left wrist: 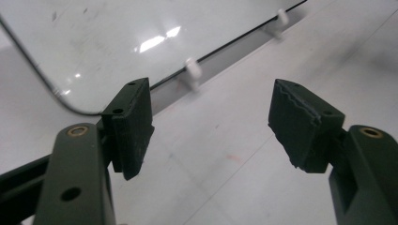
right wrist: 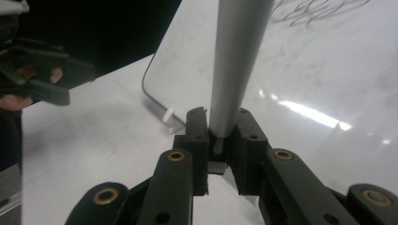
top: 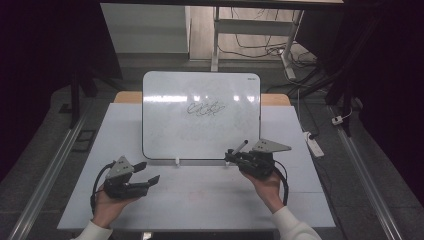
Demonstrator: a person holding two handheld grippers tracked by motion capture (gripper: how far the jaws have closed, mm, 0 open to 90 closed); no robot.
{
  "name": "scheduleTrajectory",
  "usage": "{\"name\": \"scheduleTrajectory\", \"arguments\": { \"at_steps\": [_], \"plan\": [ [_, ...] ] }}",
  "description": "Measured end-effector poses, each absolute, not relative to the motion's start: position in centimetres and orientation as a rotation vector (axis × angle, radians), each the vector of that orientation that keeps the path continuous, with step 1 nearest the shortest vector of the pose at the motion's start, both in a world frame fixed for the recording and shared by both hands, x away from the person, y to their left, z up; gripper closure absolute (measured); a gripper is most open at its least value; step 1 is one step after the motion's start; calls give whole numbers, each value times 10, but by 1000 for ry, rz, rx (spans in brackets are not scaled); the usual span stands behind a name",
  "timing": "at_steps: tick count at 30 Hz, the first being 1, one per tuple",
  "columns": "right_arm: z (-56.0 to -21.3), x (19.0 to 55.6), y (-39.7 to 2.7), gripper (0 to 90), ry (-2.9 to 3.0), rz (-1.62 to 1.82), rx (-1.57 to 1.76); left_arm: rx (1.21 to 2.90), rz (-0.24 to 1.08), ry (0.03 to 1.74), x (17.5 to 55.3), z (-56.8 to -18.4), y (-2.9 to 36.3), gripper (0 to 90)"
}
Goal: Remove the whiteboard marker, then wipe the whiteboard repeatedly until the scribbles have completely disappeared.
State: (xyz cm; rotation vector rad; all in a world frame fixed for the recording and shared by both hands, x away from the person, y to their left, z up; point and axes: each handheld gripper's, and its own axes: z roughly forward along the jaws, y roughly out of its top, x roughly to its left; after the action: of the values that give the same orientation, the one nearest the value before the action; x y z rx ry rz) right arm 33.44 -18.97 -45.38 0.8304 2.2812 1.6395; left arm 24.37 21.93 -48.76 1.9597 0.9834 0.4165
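At table's left, L gripper [top: 150,172] jaws wide, nothing between, well apart from the scribble [top: 205,108] mid whiteboard [top: 165,135]. R gripper [top: 231,156], at board's lower right corner, clamps marker [right wrist: 234,61], barrel pointing up-board toward scribble; R is nearer.

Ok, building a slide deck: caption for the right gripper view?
Right gripper shut on a grey marker, aimed at the scribbled whiteboard.

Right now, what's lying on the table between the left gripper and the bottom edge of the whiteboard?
Nothing. The high view shows bare table between the left gripper and the whiteboard. The left gripper view shows its open jaws over bare tabletop.
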Motion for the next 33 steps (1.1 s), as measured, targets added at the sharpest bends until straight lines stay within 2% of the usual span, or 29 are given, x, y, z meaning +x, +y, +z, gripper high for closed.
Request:
{"name": "scheduleTrajectory", "arguments": {
  "at_steps": [20, 33],
  "plan": [
    [-439, 341, -204, 784, 2160, 1652, 778, 1966, 414, 1024, 249, -501, 225, 305],
    [-408, 420, -175, 785, 2021, 1659, 807, 1965, 423, 1035, 253, -504, 227, 305]
  ]
}}
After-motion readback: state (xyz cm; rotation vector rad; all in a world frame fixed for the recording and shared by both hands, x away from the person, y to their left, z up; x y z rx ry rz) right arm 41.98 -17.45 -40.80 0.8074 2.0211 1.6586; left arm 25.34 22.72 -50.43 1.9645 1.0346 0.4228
